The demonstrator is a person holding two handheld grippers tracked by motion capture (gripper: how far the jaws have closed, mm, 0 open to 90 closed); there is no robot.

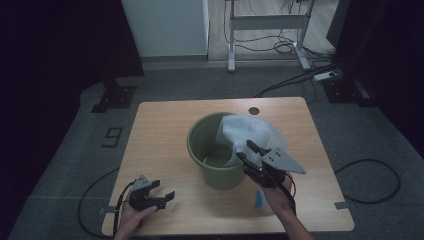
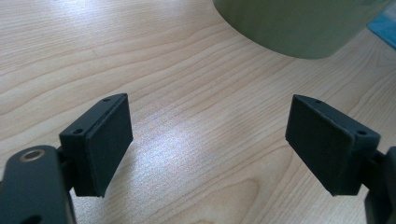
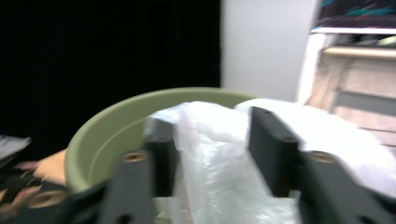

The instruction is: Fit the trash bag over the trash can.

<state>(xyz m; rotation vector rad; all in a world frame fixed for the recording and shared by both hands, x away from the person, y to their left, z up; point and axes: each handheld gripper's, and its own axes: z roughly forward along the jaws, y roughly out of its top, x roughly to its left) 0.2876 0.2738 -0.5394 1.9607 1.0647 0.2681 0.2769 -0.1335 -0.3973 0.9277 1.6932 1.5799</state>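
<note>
Crinkly translucent bag [image 3: 219, 163] (filmy plastic) draped over round green bucket [image 1: 207, 145]

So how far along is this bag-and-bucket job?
Early on, I'd guess. The white plastic bag already drapes over one side of the green bucket. The right gripper has its jaws around the bag. The left gripper rests open on the table; the far rim looks uncovered.
</note>
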